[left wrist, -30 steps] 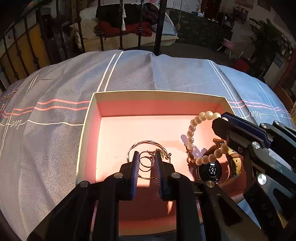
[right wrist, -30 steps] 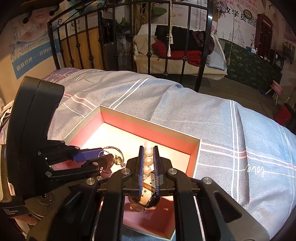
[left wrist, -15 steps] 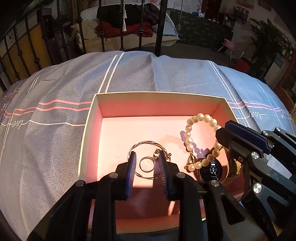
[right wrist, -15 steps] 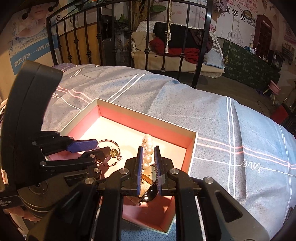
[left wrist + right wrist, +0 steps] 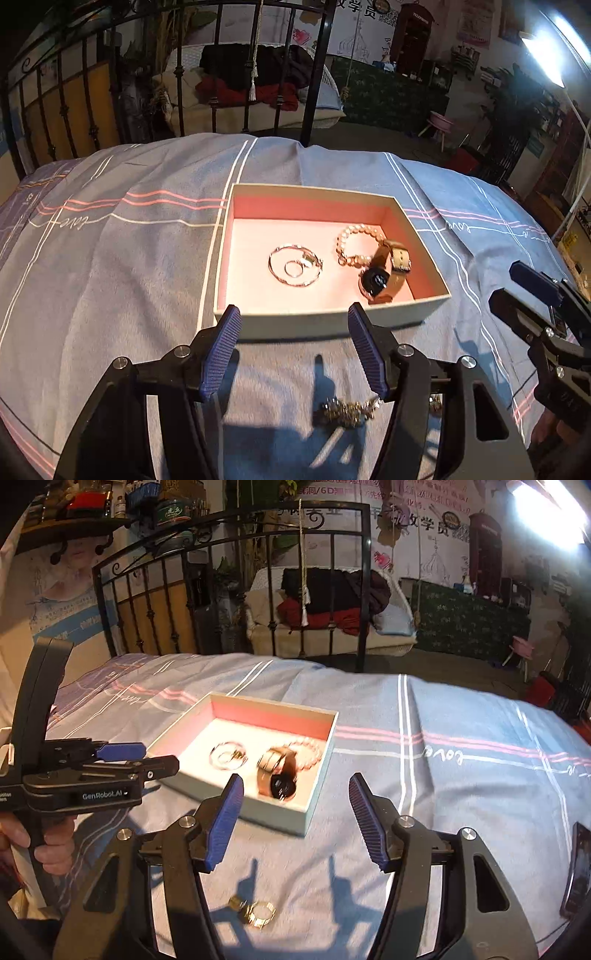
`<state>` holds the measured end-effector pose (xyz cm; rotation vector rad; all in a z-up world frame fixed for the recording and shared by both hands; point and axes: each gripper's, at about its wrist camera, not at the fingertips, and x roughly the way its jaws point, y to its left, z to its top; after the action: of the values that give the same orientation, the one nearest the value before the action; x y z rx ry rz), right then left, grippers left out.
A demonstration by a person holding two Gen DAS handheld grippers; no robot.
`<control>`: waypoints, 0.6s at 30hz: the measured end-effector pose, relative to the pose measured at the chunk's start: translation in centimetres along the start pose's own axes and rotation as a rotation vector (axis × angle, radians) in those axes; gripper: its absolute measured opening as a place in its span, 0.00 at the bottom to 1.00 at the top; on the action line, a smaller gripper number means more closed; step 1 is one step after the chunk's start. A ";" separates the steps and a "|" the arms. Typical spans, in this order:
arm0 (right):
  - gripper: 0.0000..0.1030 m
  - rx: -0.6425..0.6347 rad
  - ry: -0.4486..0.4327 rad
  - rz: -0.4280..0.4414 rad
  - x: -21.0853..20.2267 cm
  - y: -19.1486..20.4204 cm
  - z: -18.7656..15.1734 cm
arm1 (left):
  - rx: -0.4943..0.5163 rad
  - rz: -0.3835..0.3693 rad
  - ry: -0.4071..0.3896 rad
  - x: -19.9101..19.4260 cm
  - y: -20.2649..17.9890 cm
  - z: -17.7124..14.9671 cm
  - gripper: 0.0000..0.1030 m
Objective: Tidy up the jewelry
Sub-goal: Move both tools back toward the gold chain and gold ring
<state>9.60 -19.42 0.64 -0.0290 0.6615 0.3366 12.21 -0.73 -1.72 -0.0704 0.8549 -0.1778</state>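
Jaws on both grippers have just been opening and now stand wide, nothing btwn the pads. Left gripper (image 5: 293,350) hangs over the bedspread (image 5: 110,266), just short of the box's (image 5: 332,325) near wall. Right gripper (image 5: 295,819) sits near the box's near-right corner, also over cloth. Inside the box: thin bangle (image 5: 294,265) w/ a small ring (image 5: 293,268) inside its loop, pearl bracelet (image 5: 360,242) to its right, watch (image 5: 384,271) touching or overlapping the pearls. Outside the box, on the spread: a chain piece (image 5: 347,408), blurry, maybe a bracelet, below the left gripper; gold ring pair (image 5: 256,910) below the right. Person's hand (image 5: 48,843) grips the left handle.
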 end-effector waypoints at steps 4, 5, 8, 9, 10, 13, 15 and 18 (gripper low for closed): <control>0.44 0.011 0.092 0.066 -0.5 0.6 -4.3 | 0.015 -0.007 0.025 -0.7 -0.4 -4.4 0.58; 0.44 0.014 0.109 0.073 -0.5 0.8 -5.2 | 0.031 -0.009 0.033 -0.8 -0.8 -5.3 0.58; 0.44 0.013 0.146 0.077 -0.2 1.4 -7.0 | 0.083 -0.015 0.043 -0.6 -1.7 -6.9 0.57; 0.44 0.016 0.153 0.078 -0.1 1.4 -7.4 | 0.105 -0.007 0.046 -0.4 -2.1 -7.1 0.57; 0.44 0.021 0.159 0.082 0.1 1.5 -7.7 | 0.125 0.010 0.049 -0.1 -2.3 -7.3 0.57; 0.44 0.029 0.166 0.084 0.2 1.7 -8.2 | 0.140 0.015 0.041 0.3 -2.3 -7.1 0.56; 0.44 0.032 0.162 0.087 0.2 1.8 -8.4 | 0.138 0.017 0.036 0.4 -1.9 -6.8 0.56; 0.44 0.023 0.162 0.094 0.3 2.3 -8.5 | 0.119 0.029 0.035 0.5 -1.0 -6.4 0.55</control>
<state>4.01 -18.33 -6.03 -0.0034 0.8288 0.4208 7.52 -1.75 -6.14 0.0570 0.8784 -0.2030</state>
